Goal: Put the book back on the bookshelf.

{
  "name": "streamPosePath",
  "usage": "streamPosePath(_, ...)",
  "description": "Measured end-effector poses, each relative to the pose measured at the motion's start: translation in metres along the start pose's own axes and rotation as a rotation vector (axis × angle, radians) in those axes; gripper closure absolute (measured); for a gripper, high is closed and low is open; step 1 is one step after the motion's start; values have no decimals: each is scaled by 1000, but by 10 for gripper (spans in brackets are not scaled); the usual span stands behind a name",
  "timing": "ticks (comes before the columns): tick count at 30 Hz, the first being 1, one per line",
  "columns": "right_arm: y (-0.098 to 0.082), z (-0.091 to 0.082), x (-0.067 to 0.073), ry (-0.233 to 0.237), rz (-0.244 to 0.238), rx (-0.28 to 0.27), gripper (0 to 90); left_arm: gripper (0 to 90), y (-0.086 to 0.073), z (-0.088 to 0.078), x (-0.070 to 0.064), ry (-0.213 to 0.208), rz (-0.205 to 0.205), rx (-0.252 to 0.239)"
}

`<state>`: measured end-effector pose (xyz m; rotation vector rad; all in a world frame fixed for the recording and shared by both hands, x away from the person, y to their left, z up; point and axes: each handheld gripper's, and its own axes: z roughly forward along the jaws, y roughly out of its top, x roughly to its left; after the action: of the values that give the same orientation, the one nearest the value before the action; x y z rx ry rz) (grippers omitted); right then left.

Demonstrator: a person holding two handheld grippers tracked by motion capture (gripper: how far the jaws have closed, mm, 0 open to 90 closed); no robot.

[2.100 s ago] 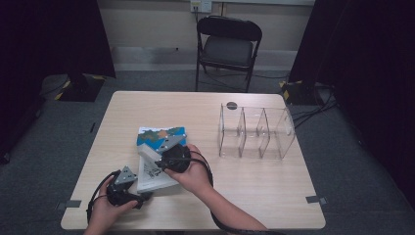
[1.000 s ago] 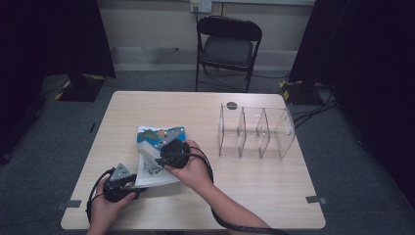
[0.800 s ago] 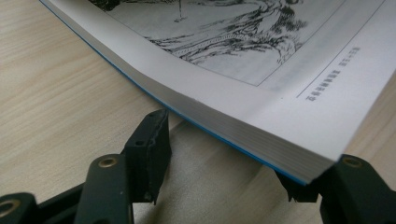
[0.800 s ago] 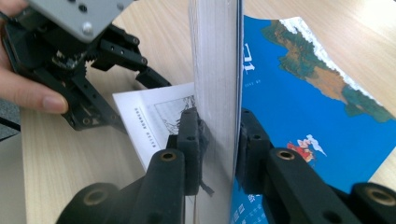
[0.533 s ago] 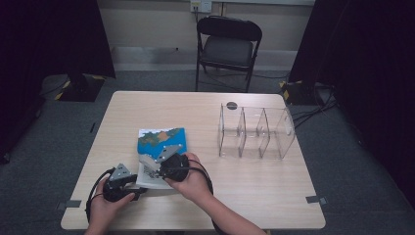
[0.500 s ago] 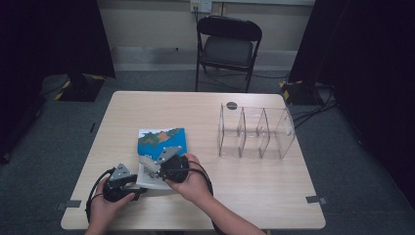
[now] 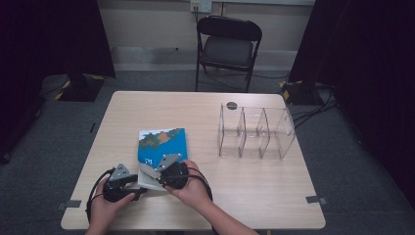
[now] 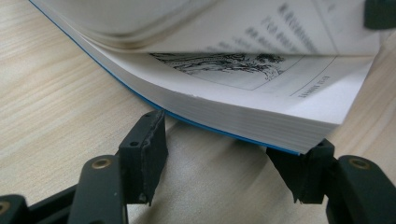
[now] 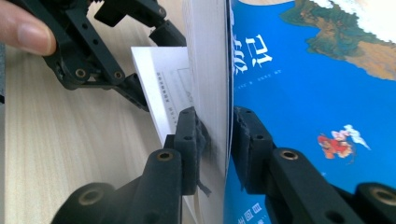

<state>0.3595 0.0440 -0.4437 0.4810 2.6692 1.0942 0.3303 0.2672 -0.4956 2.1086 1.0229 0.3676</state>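
A blue-covered book (image 7: 164, 139) lies at the table's front left, partly open at its near edge. My right gripper (image 7: 150, 172) is shut on the cover and a wad of pages (image 9: 212, 70), held tilted up; the blue cover (image 9: 303, 93) shows beside its right jaw. Its jaws have just eased a touch wider, with the pages still pinched. My left gripper (image 7: 141, 188) sits at the book's near left corner, low on the table. Its jaws (image 8: 229, 163) straddle the lower stack of pages (image 8: 243, 116) and touch it on both sides. It also appears as the left gripper (image 9: 149, 60) beyond the pages.
A clear three-compartment organiser (image 7: 257, 132) stands at the table's right, with a small dark round thing (image 7: 232, 105) behind it. A black folding chair (image 7: 229, 49) stands beyond the far edge. Cables trail from both grippers near the front edge.
My right gripper has sunk toward the table with the lifted cover and pages, so the book gapes less. The left gripper has kept its place at the corner.
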Motion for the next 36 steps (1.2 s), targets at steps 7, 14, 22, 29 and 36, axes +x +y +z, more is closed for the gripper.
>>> streamPosePath(7, -5, 6, 4, 14, -1, -11, 650, 377, -1, 0, -1, 5, 3, -5)
streamPosePath(14, -15, 10, 6, 55, 29, -54, 526, 377, -2, 0, -2, 13, 37, -2)
streamPosePath(22, -25, 9, 2, 74, 7, -60, 364, 377, -1, 0, -2, 12, 44, 5)
streamPosePath(29, -29, 12, 7, 50, -43, -78, 260, 376, -1, 0, -2, 7, 36, 5)
streamPosePath(36, -30, 15, 12, 29, -75, -80, 223, 376, 0, 0, -2, 4, 30, 9)
